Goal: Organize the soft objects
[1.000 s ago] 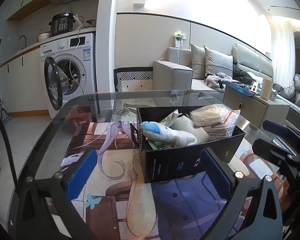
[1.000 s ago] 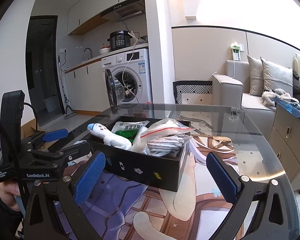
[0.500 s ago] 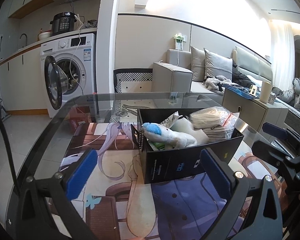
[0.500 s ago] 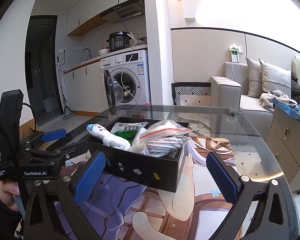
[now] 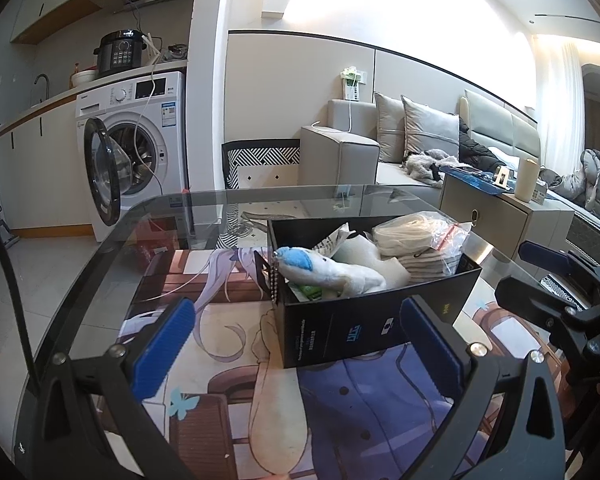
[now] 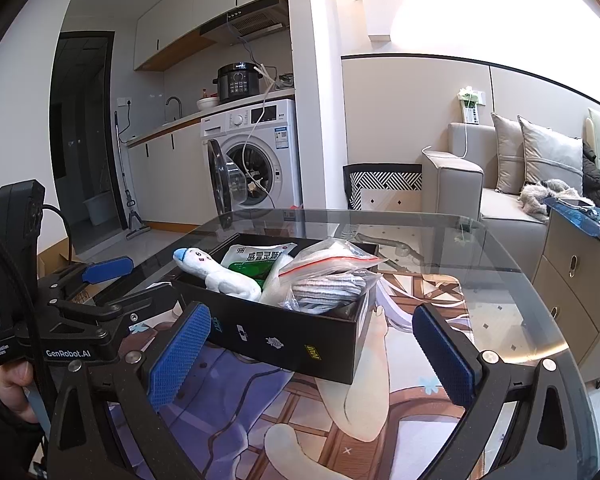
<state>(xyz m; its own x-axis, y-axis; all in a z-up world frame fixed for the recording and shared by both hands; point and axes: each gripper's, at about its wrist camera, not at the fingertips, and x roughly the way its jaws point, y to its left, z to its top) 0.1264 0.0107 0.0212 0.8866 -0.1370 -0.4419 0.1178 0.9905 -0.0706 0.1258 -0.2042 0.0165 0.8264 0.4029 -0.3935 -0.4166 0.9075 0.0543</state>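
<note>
A black box (image 5: 364, 320) (image 6: 284, 336) stands on the glass table and holds soft things. A white plush toy with a blue head (image 5: 332, 272) (image 6: 220, 276) lies along its near side. Beside it are a green and white packet (image 6: 260, 260) and a clear zip bag of striped cloth (image 5: 424, 240) (image 6: 324, 280). My left gripper (image 5: 296, 352) is open and empty, hovering in front of the box. Open and empty as well, my right gripper (image 6: 312, 356) hangs over the box's other side. Each gripper shows in the other's view, the left gripper (image 6: 100, 300) and the right gripper (image 5: 560, 280).
The glass table (image 6: 500, 280) (image 5: 148, 232) lies over a printed mat. Behind are a washing machine (image 5: 136, 152) with its door open, a sofa (image 5: 380, 152) and a low cabinet (image 5: 500, 216). A hand (image 6: 8, 388) holds the left gripper's handle.
Both grippers stay open. The views have drifted only slightly, and the box and its contents have not moved.
</note>
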